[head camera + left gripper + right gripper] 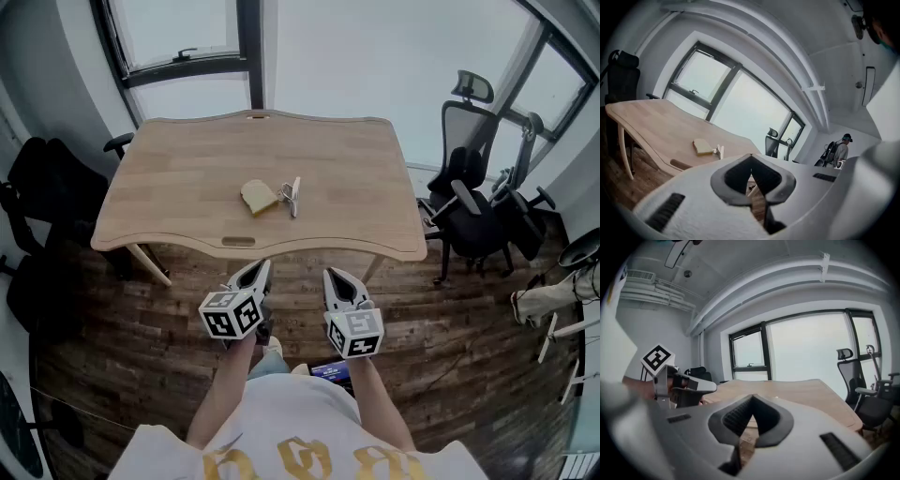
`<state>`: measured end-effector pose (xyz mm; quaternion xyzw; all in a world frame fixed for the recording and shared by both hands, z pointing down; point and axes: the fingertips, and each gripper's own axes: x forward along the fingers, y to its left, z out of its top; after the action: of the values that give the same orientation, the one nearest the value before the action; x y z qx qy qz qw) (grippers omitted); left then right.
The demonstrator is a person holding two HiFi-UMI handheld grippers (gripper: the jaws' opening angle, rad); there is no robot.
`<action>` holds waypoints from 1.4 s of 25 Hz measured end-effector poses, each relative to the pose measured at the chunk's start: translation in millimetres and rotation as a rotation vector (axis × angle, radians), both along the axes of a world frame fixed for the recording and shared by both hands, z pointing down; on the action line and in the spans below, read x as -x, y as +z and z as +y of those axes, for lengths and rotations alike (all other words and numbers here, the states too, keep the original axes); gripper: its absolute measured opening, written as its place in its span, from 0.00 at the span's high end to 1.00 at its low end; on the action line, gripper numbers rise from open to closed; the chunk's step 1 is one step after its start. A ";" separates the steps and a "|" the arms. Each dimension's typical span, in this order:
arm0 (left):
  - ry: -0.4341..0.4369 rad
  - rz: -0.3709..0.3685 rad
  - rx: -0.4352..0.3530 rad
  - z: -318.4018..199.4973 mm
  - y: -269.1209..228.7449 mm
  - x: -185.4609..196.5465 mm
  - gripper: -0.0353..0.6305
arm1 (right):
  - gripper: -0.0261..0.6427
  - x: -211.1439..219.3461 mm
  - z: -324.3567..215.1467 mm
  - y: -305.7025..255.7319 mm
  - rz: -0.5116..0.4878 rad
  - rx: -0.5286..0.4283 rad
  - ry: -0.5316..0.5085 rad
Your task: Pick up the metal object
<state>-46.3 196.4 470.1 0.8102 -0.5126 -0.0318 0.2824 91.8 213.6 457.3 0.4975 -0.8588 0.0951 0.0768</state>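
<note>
A small shiny metal object (292, 195) lies near the middle of the wooden table (187, 169), just right of a pale yellow block (259, 197). Both grippers hang over the floor, short of the table's front edge. My left gripper (260, 269) and my right gripper (334, 276) are shut and empty, with their tips pointing at the table. The left gripper view shows the metal object (720, 151) and the yellow block (702, 146) on the table, well beyond my shut jaws (751, 157). In the right gripper view the jaws (752, 400) are shut, with the left gripper (689, 386) beside them.
Black office chairs (473, 216) stand right of the table and another dark chair (37, 187) stands at its left. Windows run behind the table. Dark plank floor (141, 309) lies below the grippers. A person (841, 150) stands far off in the left gripper view.
</note>
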 end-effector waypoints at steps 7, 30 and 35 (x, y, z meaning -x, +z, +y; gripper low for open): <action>0.015 -0.014 0.061 8.2 15.4 -7.2 0.92 | 0.94 -3.8 4.4 4.4 -0.002 0.014 0.001; 0.001 -0.137 0.070 -78.8 41.2 14.5 0.92 | 0.94 -1.8 -76.9 32.0 -0.035 0.067 0.018; 0.008 -0.077 0.082 -158.3 44.4 20.1 0.92 | 0.94 4.6 -146.6 50.5 -0.009 0.119 0.018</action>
<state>-66.4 38.1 514.6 0.8007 -0.5207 0.0219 0.2956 87.3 67.0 507.8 0.4991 -0.8476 0.1490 0.1015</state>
